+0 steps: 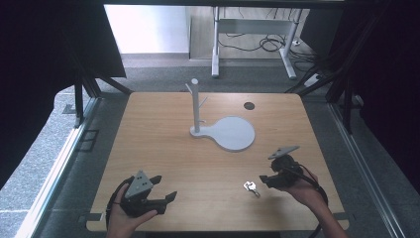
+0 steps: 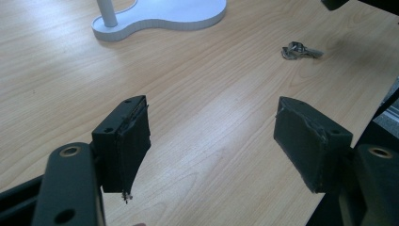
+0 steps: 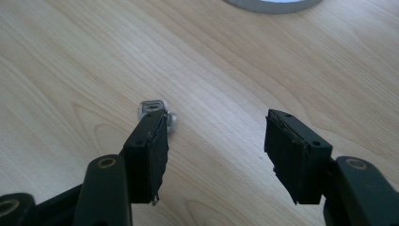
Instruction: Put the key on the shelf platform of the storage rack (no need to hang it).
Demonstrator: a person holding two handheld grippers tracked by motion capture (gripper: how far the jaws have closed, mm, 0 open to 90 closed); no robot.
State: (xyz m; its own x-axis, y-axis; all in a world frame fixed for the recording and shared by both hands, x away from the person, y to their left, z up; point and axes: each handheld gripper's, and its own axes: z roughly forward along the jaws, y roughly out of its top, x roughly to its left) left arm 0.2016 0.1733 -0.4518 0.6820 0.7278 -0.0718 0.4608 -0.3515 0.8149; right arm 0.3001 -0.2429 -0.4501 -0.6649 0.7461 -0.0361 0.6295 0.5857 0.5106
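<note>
A light wooden desk carries a white stand with an upright post and a round flat base near its middle, toward the far side. A small dark round hole sits behind the base, to its right. A small bunch of silver keys lies near the front edge, right of centre. The left claw rests at the front left, well apart from the keys; the right claw is just beside the keys, on their right.

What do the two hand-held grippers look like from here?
Both are black. The left hand-held gripper carries a grey three-cornered plate, as does the right hand-held gripper. Each has two blocky black jaws with flat, worn pads and brass-ringed screw holes. A black cable trails from the right one.
</note>
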